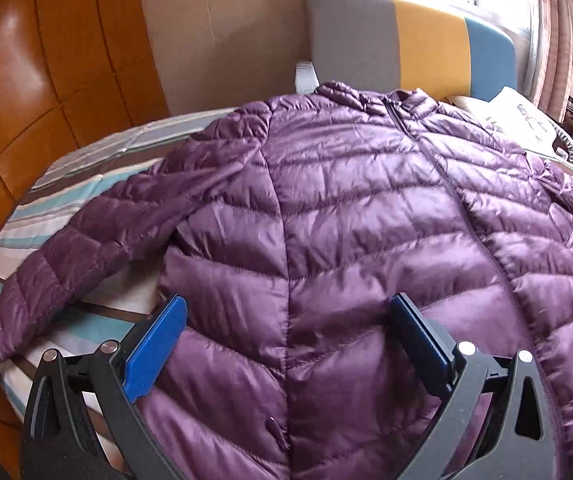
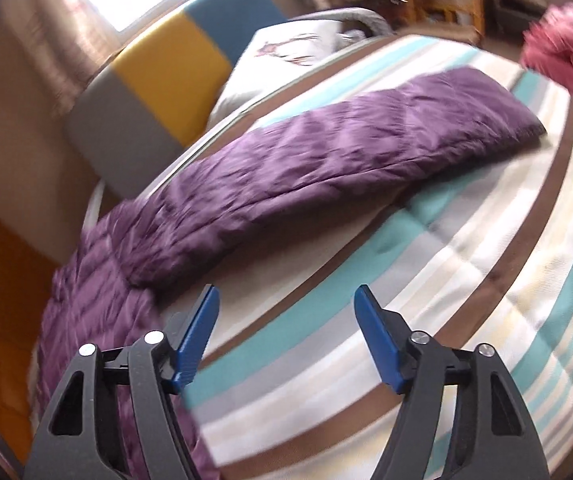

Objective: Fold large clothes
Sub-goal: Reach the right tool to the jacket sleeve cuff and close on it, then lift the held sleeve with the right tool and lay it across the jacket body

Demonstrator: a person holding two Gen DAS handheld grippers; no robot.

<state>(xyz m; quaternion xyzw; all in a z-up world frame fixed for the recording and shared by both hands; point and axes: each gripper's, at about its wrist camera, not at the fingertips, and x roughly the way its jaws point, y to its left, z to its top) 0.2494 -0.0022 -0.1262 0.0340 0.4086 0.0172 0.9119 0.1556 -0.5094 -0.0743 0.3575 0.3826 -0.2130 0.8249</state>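
Observation:
A purple quilted down jacket (image 1: 366,208) lies flat on the striped bed sheet (image 1: 66,204), zip side up and collar toward the headboard. One sleeve (image 1: 66,264) stretches out to the left. My left gripper (image 1: 288,302) hovers over the jacket's lower body, open, with only fabric below its blue pads. In the blurred right wrist view, the jacket's other sleeve (image 2: 326,152) reaches out across the sheet (image 2: 466,280) and the body (image 2: 98,280) lies at the left. My right gripper (image 2: 286,292) is open above bare sheet, just right of the jacket's side, with nothing between its fingers.
A grey, yellow and blue headboard (image 1: 406,40) stands at the far end with a white printed pillow (image 1: 522,116) before it. A glossy wooden wardrobe (image 1: 46,80) lines the bed's left side. A pink-red fuzzy item (image 2: 566,48) lies at the sheet's far right.

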